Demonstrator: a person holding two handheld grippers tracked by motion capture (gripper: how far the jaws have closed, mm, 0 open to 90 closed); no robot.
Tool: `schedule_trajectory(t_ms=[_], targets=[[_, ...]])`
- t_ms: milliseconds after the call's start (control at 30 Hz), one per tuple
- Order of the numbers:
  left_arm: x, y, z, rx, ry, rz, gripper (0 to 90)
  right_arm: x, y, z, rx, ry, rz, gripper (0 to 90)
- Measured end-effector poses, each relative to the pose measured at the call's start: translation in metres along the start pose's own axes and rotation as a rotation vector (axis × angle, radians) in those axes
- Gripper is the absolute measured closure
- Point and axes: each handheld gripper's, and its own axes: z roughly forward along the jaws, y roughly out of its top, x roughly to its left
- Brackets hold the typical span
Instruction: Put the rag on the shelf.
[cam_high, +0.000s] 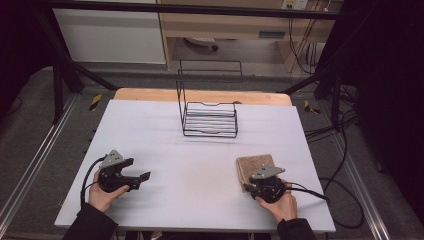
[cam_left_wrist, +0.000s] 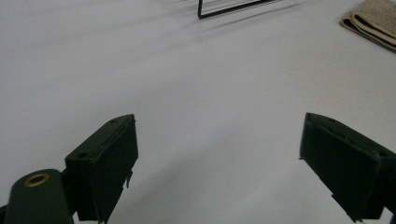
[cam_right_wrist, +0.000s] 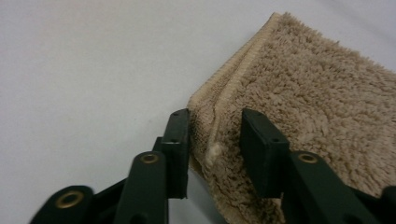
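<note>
1. Beige folded towel (cam_high: 256, 165) lies near the right edge of the white desk (cam_high: 200, 150); black wire rack (cam_high: 209, 119) stands at the far centre.
2. Right gripper view: right gripper (cam_right_wrist: 215, 130) jaws straddle the towel's hemmed corner, nearly closed on it; whether they pinch, cannot tell.
3. Left gripper view: left gripper (cam_left_wrist: 219, 154) jaws wide apart over bare desk at near left.

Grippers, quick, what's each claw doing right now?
Left claw: open wide above the bare table, holding nothing.
Right claw: jaws around the near corner of the folded beige towel, closing on it; full clamp cannot be told.
</note>
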Motion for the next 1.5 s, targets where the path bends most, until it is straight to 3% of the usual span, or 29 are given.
schedule_trajectory(t_ms=[67, 233, 500, 533, 600, 900, 1033, 1100, 1300, 1333, 1433, 1500], targets=[[0.0, 0.0, 0.0, -0.001, 0.0, 0.001, 11.2, 0.001, -0.001, 0.003, 0.003, -0.001, -0.013, 57.0], [0.0, 0.0, 0.0, 0.0, 0.0, 0.0, 11.3, 0.004, -0.002, 0.003, 0.0, -0.008, -0.034, 56.8], [0.0, 0.0, -0.001, 0.0, -0.002, 0.004, 11.4, 0.001, -0.002, 0.004, 0.014, -0.037, -0.06, 72.4], [0.0, 0.001, -0.001, -0.001, -0.001, 0.003, 11.5, 0.001, -0.001, 0.004, 0.019, -0.048, -0.055, 78.3], [0.0, 0.0, -0.001, -0.001, -0.001, 0.003, 11.5, 0.0, 0.0, 0.004, 0.024, -0.051, -0.04, 81.2], [0.0, 0.0, 0.0, -0.002, -0.002, -0.001, 11.7, -0.003, 0.002, -0.001, -0.007, -0.022, 0.012, 84.4], [0.0, 0.001, 0.0, -0.002, -0.001, -0.001, 11.7, -0.002, 0.007, -0.007, -0.069, 0.053, 0.071, 84.6], [0.0, 0.001, 0.0, -0.002, -0.001, 0.001, 11.7, 0.001, 0.01, -0.007, -0.075, 0.065, 0.066, 84.6], [-0.001, 0.0, 0.0, -0.002, -0.001, 0.002, 11.8, 0.004, 0.009, 0.004, -0.033, 0.027, 0.033, 82.0], [-0.001, 0.0, 0.0, -0.001, 0.0, 0.002, 11.8, 0.005, 0.007, 0.009, 0.001, 0.025, 0.007, 77.5], [-0.001, 0.0, 0.0, -0.001, 0.001, 0.001, 11.8, 0.008, 0.006, 0.006, -0.027, 0.027, 0.017, 63.3], [-0.001, 0.001, 0.0, -0.001, 0.002, 0.0, 11.8, 0.011, 0.004, 0.007, -0.02, 0.02, -0.009, 60.0]])
